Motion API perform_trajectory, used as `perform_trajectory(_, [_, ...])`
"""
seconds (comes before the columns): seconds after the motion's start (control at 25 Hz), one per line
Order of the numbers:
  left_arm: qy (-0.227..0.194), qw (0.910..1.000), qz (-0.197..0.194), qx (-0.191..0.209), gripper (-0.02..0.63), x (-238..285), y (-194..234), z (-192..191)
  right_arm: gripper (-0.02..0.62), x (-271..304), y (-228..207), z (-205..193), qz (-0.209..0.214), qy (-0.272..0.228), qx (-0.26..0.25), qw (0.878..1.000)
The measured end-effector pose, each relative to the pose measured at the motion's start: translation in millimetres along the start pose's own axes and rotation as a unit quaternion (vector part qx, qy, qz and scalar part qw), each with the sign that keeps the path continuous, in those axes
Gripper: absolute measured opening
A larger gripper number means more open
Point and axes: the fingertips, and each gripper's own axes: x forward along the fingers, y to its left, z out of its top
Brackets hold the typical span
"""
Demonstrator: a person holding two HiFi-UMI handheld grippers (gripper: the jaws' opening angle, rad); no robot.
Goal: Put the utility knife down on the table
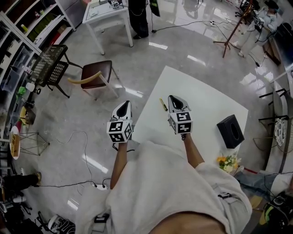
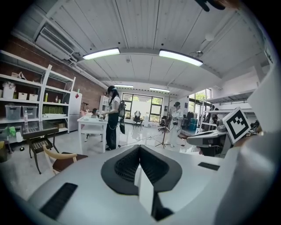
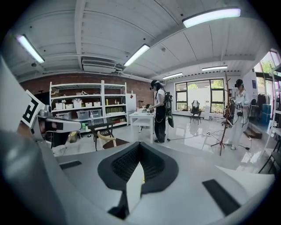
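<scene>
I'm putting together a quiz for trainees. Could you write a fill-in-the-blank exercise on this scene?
1. The utility knife lies on the ___ table, held by neither gripper.
2. The left gripper and the right gripper both have jaws that are ___.
3. The ___ box stands near the table's right edge in the head view.
Missing words: white; shut; black.

Lab: storage shelves [image 3: 77,105], white worktable [image 1: 107,11], strip lights [image 2: 101,53]

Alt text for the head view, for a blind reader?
From above, a person holds the left gripper and right gripper at a white table's edge. A yellow utility knife lies on the table between them; a black box sits farther right.
</scene>
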Motion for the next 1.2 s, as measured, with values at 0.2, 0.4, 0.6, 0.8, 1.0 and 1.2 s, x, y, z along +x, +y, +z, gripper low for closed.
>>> perform_trajectory(0.2, [-0.012,0.9999,-0.003,0.007,0.021,2,-2,12,0.031,-2,3,11,0.006,-0.013,-0.004,1.000])
perform_trajectory(0.4, [-0.022,0.9997,-0.002,0.011,0.020,1,-3,22,0.031,-6,3,20,0.007,-0.024,-0.010,1.000])
perform_trajectory(0.6, [-0.025,0.9996,-0.002,0.012,0.021,-3,-1,23,0.031,-8,4,19,0.006,-0.023,-0.010,1.000])
perform_trajectory(0.8, [-0.026,0.9996,-0.001,0.013,0.020,-5,-4,23,0.031,-10,2,16,0.005,-0.019,-0.005,1.000])
perform_trajectory(1.0, [-0.024,0.9996,-0.001,0.013,0.021,-5,-2,20,0.031,-9,4,12,0.005,-0.014,-0.005,1.000])
perform_trajectory(1.2, [-0.022,0.9997,-0.001,0.010,0.021,-6,-2,19,0.031,-8,6,15,0.007,-0.011,-0.003,1.000])
